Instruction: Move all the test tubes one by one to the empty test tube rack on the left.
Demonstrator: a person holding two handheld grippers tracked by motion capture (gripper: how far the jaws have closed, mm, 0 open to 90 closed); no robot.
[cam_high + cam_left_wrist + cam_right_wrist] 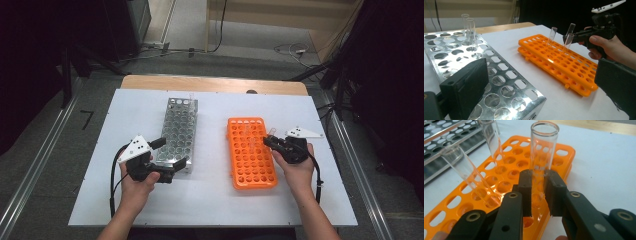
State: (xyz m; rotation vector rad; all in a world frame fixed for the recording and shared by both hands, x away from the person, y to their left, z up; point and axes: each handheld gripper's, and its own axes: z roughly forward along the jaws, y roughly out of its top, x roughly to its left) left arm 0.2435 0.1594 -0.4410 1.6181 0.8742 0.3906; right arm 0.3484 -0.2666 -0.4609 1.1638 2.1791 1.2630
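Observation:
An orange tube rack (250, 165) lies right of centre on the white table, with three clear glass test tubes at its far right part. My right gripper (538, 195) is shut on one upright test tube (544, 145), its pads pressing the glass on both sides just above the rack. A second tube (469, 170) leans at the left and a third tube (490, 137) stands farther off. From above, the right gripper (267, 141) reaches in over the orange rack's right edge. My left gripper (170, 156) stands open at the near end of a metal rack (177, 132), with nothing between its fingers.
The metal rack (499, 75) has many empty holes and two glass tubes (470, 27) at its far end. The white table (220, 200) has bare room in front of both racks. Dark stands and cables surround the table.

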